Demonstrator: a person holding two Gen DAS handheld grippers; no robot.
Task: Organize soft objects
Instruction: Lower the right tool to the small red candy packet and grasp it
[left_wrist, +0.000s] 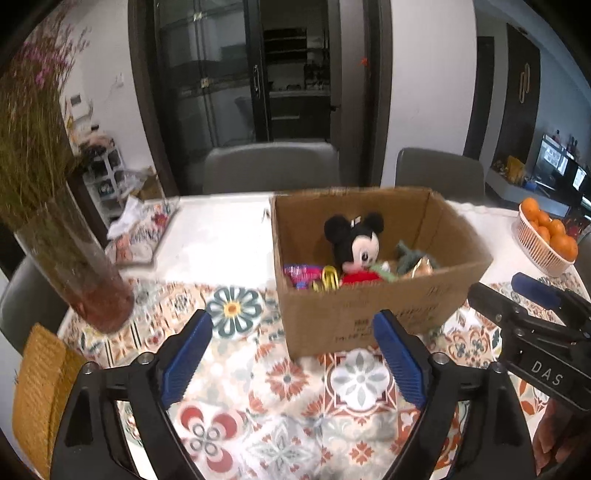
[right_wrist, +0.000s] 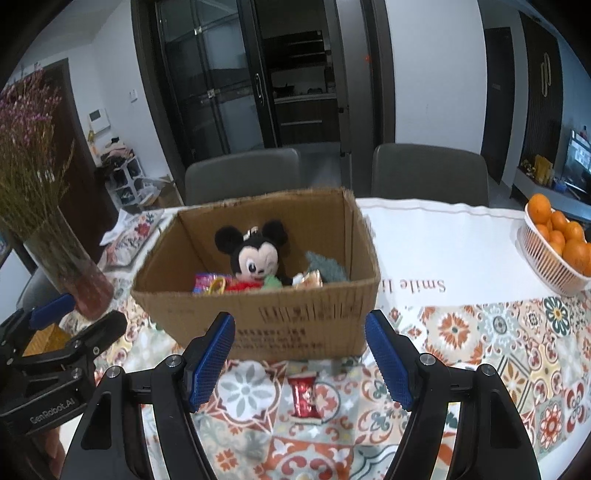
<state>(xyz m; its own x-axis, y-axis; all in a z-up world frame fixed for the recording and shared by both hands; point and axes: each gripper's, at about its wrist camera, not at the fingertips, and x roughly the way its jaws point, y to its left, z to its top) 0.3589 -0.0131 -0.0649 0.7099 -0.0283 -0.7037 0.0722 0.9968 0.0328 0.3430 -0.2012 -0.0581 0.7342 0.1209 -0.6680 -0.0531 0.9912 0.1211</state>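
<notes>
An open cardboard box (left_wrist: 369, 314) (right_wrist: 280, 314) stands on the patterned tablecloth. Inside it a Mickey Mouse plush (left_wrist: 354, 243) (right_wrist: 255, 254) sits upright among a green soft toy (left_wrist: 410, 254) (right_wrist: 325, 267), a pink item (left_wrist: 301, 275) and a yellow ring (left_wrist: 328, 277). A small red letter-shaped piece (right_wrist: 304, 397) lies on the cloth in front of the box, between my right fingers. My left gripper (left_wrist: 291, 354) is open and empty, just short of the box's near left corner. My right gripper (right_wrist: 301, 358) is open and empty, just short of the box front.
A glass vase of dried flowers (left_wrist: 74, 266) (right_wrist: 70, 269) stands at the left. A white basket of oranges (left_wrist: 546, 240) (right_wrist: 557, 247) sits at the right. A woven yellow mat (left_wrist: 40, 398) lies near left. Grey chairs (left_wrist: 271, 168) stand behind the table.
</notes>
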